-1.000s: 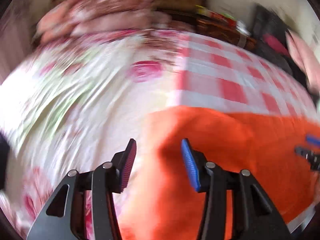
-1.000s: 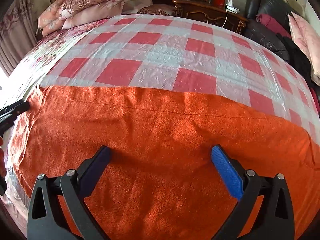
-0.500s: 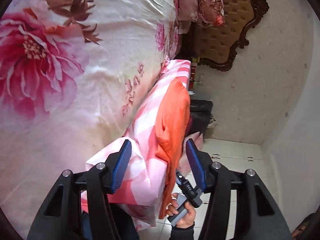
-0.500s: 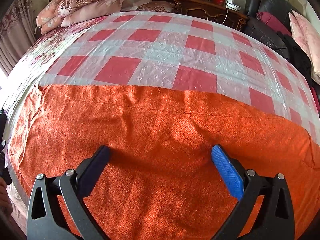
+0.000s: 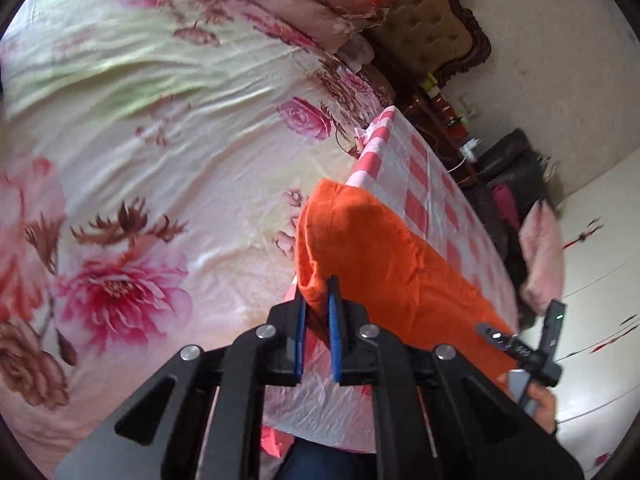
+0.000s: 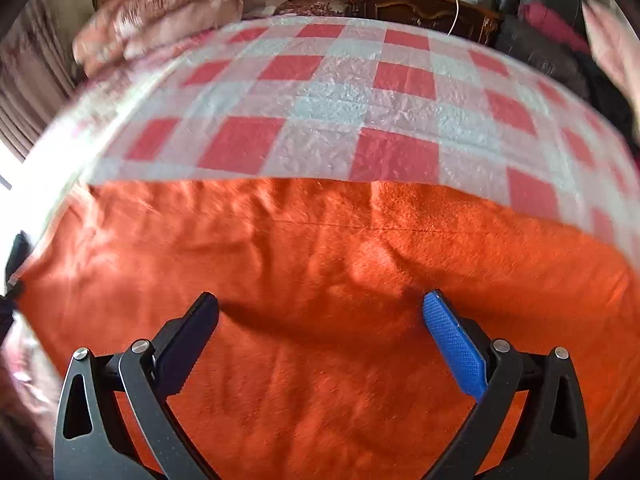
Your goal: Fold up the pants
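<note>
One pants edge (clamped, left claw)

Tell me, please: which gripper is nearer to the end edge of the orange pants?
Left. The left gripper is closing its jaws on the end edge of the orange pants. The right gripper hangs open over the middle of the fabric, away from that edge.

Black angular left gripper, blue ribbed pads, silver screws, matching right gripper, dark sleeve cuff.

I log: red-and-white checked plastic sheet over a floral bedsheet; stacked pillows by the tufted headboard; dark wooden cabinet.
</note>
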Tool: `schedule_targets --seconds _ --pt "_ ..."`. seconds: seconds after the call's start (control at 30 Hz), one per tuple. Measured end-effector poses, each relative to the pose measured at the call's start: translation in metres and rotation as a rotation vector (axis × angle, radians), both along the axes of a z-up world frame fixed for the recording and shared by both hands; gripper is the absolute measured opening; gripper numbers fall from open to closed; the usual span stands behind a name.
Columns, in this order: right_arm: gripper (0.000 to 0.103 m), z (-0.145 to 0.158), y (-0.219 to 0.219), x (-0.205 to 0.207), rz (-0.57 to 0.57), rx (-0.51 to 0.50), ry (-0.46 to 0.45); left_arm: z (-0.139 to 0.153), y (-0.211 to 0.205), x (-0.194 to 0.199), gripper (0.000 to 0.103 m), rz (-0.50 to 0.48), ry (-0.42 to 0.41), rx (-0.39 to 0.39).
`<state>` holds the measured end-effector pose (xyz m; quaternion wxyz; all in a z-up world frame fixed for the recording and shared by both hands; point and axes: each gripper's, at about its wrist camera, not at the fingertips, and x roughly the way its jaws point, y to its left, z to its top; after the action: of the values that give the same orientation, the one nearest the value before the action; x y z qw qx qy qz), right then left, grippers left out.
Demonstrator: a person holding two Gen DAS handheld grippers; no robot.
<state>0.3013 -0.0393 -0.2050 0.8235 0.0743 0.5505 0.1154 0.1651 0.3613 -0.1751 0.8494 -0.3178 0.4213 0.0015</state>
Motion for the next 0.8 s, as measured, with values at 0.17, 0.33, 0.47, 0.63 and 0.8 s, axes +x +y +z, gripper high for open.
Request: schedule_targets --seconds 0.17,0.33,0.47,0.63,0.8 --pt "0.099 -0.006 -0.048 -0.009 -0.032 0.518 0.182 0.085 -0.1 0.029 0.009 -0.096 0.008 0.554" --pt "0.099 -0.025 -0.097 -0.019 -0.067 0.92 0.298 0.105 -0.276 0.061 0.009 -0.382 -0.092 0.983" --pt "0.099 -0.042 -0.122 -0.028 -0.101 1.093 0.351 0.056 -0.401 0.036 0.009 -0.658 -0.171 1.175" --pt "0.097 -0.048 -0.132 -0.028 -0.062 1.191 0.363 -0.003 -0.449 0.003 0.009 -0.773 -0.172 1.183" --pt "0.087 -0.041 -0.129 -0.018 -0.023 1.114 0.346 0.0 -0.44 -0.005 0.009 -0.703 -0.195 1.102"
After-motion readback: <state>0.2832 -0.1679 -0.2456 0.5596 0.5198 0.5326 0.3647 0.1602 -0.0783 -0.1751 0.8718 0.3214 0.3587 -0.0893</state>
